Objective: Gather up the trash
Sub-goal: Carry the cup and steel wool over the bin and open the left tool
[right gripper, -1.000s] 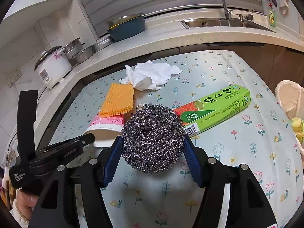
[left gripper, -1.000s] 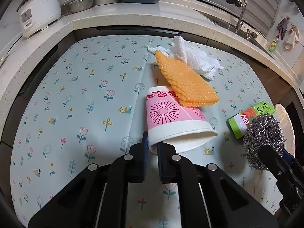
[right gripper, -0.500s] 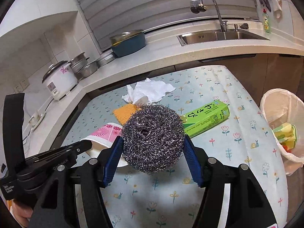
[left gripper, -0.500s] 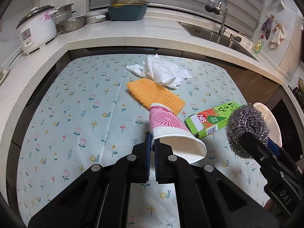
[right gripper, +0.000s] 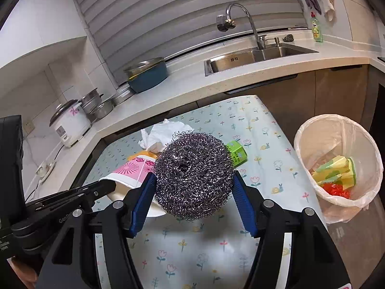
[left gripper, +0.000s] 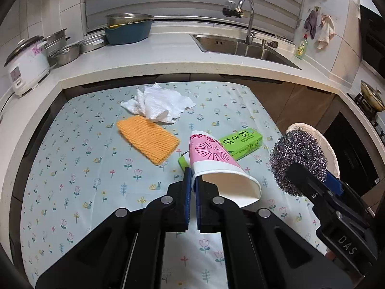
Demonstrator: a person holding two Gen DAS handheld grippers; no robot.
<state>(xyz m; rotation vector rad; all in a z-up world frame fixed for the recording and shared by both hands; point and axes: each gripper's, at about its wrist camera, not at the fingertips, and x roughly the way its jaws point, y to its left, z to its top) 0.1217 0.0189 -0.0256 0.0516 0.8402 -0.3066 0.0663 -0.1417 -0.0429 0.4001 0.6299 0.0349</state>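
My left gripper [left gripper: 191,180] is shut on the rim of a pink and white paper cup [left gripper: 216,161] and holds it on its side above the flowered table [left gripper: 72,168]. My right gripper [right gripper: 192,190] is shut on a steel wool ball [right gripper: 192,175], held above the table; the ball also shows in the left wrist view [left gripper: 298,161]. On the table lie an orange cloth [left gripper: 149,139], crumpled white paper [left gripper: 158,106] and a green box [left gripper: 240,142]. A lined trash bin [right gripper: 336,163] stands to the right of the table.
The bin holds yellow-green and red wrappers [right gripper: 336,175]. A kitchen counter wraps behind the table with a rice cooker [left gripper: 26,67], metal pots [left gripper: 65,50], a blue bowl [left gripper: 127,31] and a sink with tap [left gripper: 240,45].
Both grippers have risen and drawn back from the table with their loads. The cup is lifted off the table. The trash bin has come fully into the right wrist view.
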